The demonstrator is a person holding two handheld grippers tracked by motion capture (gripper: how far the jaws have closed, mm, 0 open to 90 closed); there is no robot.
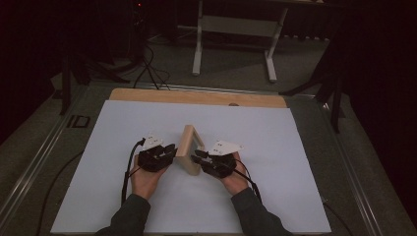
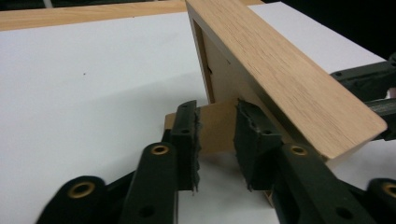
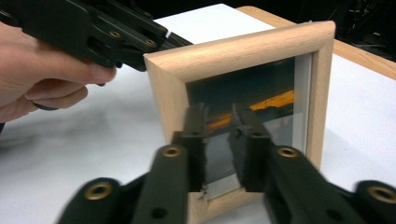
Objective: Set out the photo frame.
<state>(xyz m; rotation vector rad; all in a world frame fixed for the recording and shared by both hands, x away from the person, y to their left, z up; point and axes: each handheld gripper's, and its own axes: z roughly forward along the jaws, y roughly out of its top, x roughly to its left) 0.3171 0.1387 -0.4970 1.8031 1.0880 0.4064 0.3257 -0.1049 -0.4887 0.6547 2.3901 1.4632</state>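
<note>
A light wooden picture frame (image 1: 189, 147) stands upright on the white sheet, its edge toward me. My left gripper (image 1: 172, 149) is at its back. In the left gripper view the jaws (image 2: 217, 140) stand apart on either side of the brown cardboard stand (image 2: 217, 122), without pressing it, under the frame's top rail (image 2: 280, 79). My right gripper (image 1: 195, 156) faces the front. In the right gripper view its jaws (image 3: 217, 135) are apart just before the glass of the frame (image 3: 233, 51), which shows a dark picture with an orange streak. The left gripper (image 3: 116, 32) reaches behind the frame.
The white sheet (image 1: 147, 196) covers most of the wooden table (image 1: 196, 97), whose far edge shows bare. Beyond the table stand a white desk's legs (image 1: 197, 44) and dark stands with cables on the floor. A hand (image 3: 37, 70) holds the left gripper.
</note>
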